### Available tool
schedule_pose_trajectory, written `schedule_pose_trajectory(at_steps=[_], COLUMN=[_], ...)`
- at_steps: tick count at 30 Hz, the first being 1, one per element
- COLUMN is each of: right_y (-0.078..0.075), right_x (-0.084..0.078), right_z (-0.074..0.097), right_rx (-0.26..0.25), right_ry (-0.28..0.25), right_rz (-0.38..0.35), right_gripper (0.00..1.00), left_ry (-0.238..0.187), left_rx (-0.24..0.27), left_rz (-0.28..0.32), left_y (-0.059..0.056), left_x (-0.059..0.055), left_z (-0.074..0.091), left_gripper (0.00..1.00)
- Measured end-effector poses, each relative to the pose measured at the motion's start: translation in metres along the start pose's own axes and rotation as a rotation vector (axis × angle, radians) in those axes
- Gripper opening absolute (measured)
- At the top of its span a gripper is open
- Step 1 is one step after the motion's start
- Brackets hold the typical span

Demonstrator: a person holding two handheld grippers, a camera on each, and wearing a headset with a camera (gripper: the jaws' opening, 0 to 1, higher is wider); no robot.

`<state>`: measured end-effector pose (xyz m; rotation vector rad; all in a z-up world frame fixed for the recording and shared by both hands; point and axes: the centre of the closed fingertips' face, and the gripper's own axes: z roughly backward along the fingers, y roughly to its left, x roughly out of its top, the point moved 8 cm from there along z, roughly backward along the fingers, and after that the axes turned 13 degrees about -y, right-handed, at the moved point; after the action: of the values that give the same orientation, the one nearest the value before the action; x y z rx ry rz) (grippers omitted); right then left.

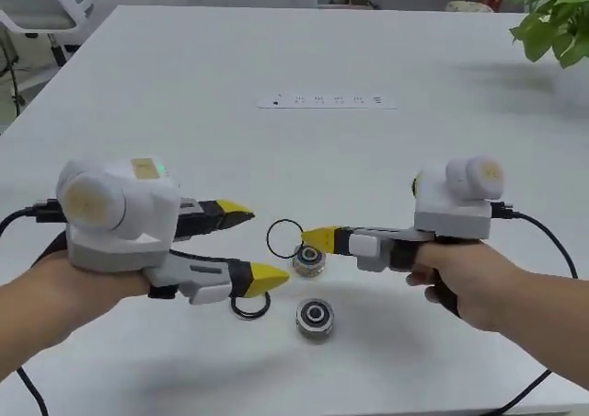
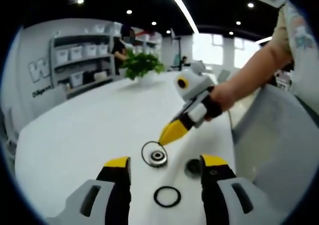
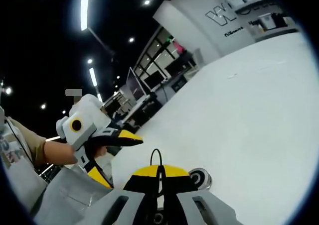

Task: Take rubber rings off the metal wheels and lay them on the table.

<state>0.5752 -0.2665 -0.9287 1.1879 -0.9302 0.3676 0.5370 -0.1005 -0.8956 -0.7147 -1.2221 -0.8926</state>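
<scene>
Two metal wheels lie on the white table, one (image 1: 309,260) just below my right gripper's tip and one (image 1: 315,317) nearer to me. My right gripper (image 1: 317,239) is shut on a thin black rubber ring (image 1: 283,238), which stands up beside the farther wheel (image 2: 158,157). In the right gripper view the ring (image 3: 156,158) rises from between the closed yellow jaws (image 3: 159,172), with a wheel (image 3: 200,177) just to the right. My left gripper (image 1: 250,244) is open, its jaws on either side of a loose ring (image 1: 250,307) that lies flat on the table (image 2: 167,196).
A built-in socket strip (image 1: 327,100) sits in the table's middle, far from the work. A green plant (image 1: 552,20) stands at the back right and a chair (image 1: 46,2) at the back left. Cables trail from both grippers towards me.
</scene>
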Motion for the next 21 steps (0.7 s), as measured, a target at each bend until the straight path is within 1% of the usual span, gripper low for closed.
schedule_pose_trajectory(at_steps=[8, 10, 16, 21], right_y=[0.009, 0.008, 0.009, 0.006], right_x=[-0.012, -0.014, -0.021, -0.030], right_z=[-0.011, -0.011, -0.017, -0.022], right_rx=[0.028, 0.030, 0.034, 0.026], right_ry=[0.056, 0.067, 0.098, 0.142], right_rz=[-0.022, -0.026, -0.044, -0.055], right_gripper=[0.00, 0.00, 0.00, 0.00], left_ry=[0.015, 0.018, 0.017, 0.022], left_rx=[0.028, 0.036, 0.052, 0.062], left_rz=[0.010, 0.017, 0.024, 0.025], left_y=[-0.003, -0.003, -0.005, -0.005], left_x=[-0.010, -0.012, -0.016, -0.020], left_z=[0.023, 0.027, 0.035, 0.041], left_gripper=[0.61, 0.62, 0.64, 0.65])
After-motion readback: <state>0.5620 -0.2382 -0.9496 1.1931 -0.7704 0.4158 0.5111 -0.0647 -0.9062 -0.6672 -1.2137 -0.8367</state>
